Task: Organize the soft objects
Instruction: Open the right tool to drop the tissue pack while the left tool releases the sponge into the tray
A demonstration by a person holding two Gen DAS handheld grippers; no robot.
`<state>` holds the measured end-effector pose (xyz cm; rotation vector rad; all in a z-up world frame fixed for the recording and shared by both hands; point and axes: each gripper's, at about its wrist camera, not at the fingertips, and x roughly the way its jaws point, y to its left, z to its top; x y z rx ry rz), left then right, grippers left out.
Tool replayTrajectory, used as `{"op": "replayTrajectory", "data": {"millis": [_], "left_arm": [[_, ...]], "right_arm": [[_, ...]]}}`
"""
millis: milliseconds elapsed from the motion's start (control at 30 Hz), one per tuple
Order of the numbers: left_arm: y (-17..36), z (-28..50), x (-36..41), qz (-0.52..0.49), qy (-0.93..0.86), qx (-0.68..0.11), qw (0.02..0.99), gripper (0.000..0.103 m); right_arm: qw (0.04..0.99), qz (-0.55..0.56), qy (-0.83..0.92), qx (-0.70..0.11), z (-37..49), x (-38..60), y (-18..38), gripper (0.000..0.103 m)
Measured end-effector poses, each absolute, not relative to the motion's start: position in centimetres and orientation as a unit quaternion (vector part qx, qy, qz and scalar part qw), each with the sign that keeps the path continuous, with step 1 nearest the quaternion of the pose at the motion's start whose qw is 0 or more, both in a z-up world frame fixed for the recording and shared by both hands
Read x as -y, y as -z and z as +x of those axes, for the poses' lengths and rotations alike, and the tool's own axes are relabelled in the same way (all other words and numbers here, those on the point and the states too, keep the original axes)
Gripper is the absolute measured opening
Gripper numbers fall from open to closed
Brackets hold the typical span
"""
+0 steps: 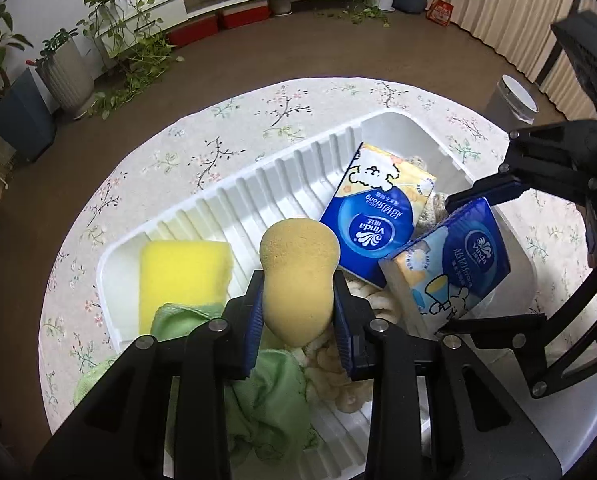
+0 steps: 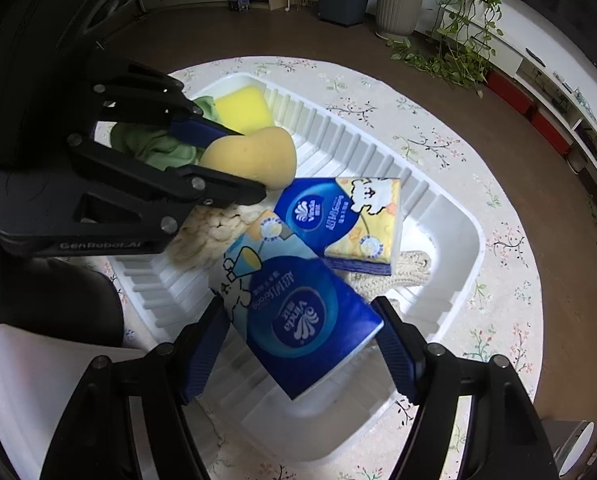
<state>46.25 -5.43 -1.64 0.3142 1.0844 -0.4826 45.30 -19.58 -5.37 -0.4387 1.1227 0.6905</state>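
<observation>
While your left hand-held gripper [image 1: 298, 300] squeezes the tan sponge [image 1: 298, 280] above the white bin [image 1: 258, 184], your right hand-held gripper [image 2: 302, 340] clamps a blue tissue pack [image 2: 298, 312] over the same bin. A second tissue pack [image 2: 338, 220], yellow sponge [image 1: 182, 276] and green cloth [image 1: 270, 392] lie inside.

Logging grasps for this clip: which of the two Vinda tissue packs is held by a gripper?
The tissue pack with light-blue art, between the right gripper fingers. The yellow-art tissue pack lies free in the white bin.
</observation>
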Motion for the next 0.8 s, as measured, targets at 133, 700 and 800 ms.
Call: {"op": "replayTrajectory", "data": {"millis": [133,700,800], "left_arm": [[1.8,46.7,4.7,0.125,0.227,-0.515,0.817,0.032],[1.7,46.8,4.8,0.11,0.23,-0.513,0.82,0.072],[1.2,46.8,4.5,0.102,0.233,-0.506,0.825,0.074]], "right_arm": [[0.769,-0.199,-0.317,-0.519,45.4,19.7,5.4,0.075],[0.776,-0.193,-0.302,-0.519,46.2,20.0,5.1,0.085],[0.777,-0.188,-0.304,-0.518,46.3,20.3,4.9,0.089]]}}
